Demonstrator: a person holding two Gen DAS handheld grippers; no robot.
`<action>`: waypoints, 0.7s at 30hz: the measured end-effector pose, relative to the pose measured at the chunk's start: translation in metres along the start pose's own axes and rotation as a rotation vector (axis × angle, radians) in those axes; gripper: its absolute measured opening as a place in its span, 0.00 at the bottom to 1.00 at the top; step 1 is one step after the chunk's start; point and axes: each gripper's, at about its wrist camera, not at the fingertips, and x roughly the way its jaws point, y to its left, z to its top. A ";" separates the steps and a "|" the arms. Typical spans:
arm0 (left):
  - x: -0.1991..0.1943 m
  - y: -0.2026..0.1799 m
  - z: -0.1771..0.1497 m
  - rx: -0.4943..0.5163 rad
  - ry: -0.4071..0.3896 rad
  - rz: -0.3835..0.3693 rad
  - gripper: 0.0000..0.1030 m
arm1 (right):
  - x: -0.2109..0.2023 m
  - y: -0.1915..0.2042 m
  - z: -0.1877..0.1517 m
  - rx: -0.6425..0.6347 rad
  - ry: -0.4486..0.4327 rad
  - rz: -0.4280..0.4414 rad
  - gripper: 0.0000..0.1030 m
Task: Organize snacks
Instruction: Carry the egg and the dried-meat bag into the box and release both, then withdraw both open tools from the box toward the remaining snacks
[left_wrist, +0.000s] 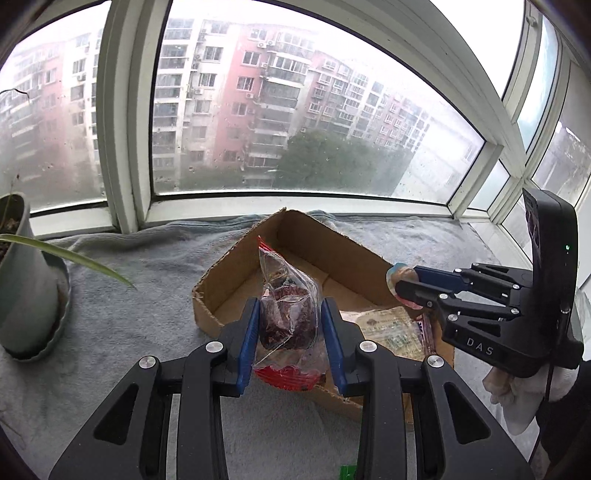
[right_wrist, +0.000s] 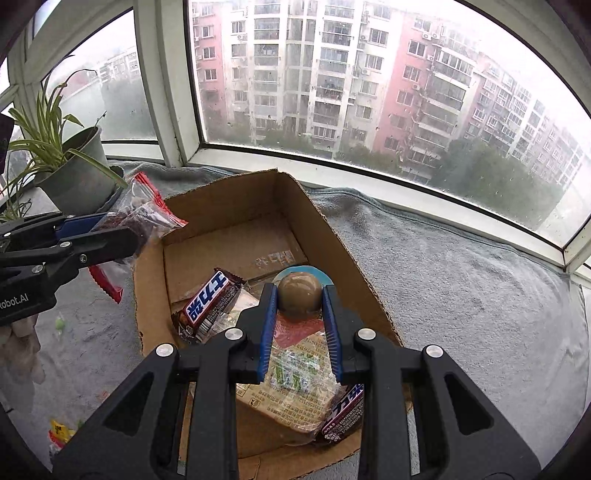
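An open cardboard box (left_wrist: 291, 236) (right_wrist: 236, 206) lies on a grey towel by the window. My left gripper (left_wrist: 290, 314) is shut on a clear red-edged bag of dark snacks (left_wrist: 288, 314), held over the box's near left edge; it also shows in the right wrist view (right_wrist: 144, 214). My right gripper (right_wrist: 300, 295) is shut on a round brown packaged snack (right_wrist: 299, 291) above the box; it shows in the left wrist view (left_wrist: 400, 282). In the box lie two Snickers bars (right_wrist: 210, 302) (right_wrist: 343, 410) and a flat clear packet (right_wrist: 295, 384).
A potted plant (right_wrist: 74, 166) (left_wrist: 22, 280) stands on the towel left of the box. Small yellow and green wrappers (right_wrist: 59, 435) lie on the towel at the near left. The window frame (left_wrist: 258, 203) runs close behind the box.
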 end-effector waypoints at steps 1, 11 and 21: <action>0.002 -0.001 0.000 -0.001 0.001 -0.006 0.31 | 0.003 0.000 0.000 0.000 0.005 0.003 0.25; 0.015 -0.004 0.002 0.000 0.043 -0.017 0.38 | -0.005 0.001 -0.003 0.004 -0.028 -0.019 0.72; -0.021 0.003 0.002 0.026 0.011 0.008 0.38 | -0.039 0.011 -0.010 0.030 -0.043 0.017 0.72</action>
